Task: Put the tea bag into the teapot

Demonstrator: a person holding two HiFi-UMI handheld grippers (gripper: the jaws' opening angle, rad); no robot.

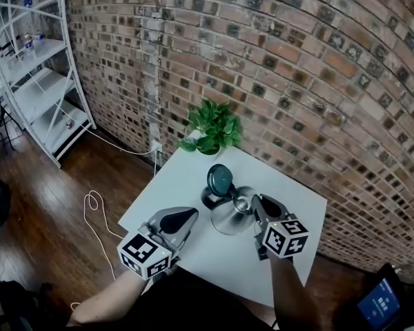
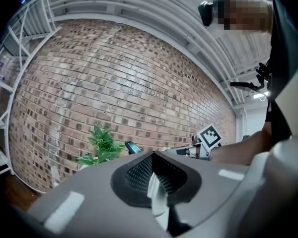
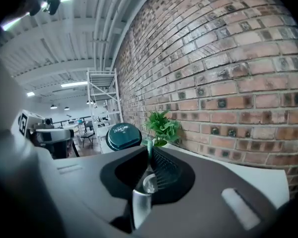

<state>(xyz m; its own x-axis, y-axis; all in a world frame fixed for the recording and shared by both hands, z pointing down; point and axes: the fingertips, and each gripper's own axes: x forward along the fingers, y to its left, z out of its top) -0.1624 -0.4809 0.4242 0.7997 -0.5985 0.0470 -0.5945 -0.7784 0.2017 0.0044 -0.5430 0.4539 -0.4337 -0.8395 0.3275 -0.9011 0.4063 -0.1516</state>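
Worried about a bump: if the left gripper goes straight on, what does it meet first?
Probably the teapot, though depth is unclear; the dark round tin stands just left of that line.

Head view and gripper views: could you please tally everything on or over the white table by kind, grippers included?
Potted plant: 1
Steel teapot: 1
Dark teal round container: 1
White tea bag, apparently, pinched by the left gripper: 1
Grippers: 2 (left gripper; right gripper, shut on the teapot's top)
Total: 6
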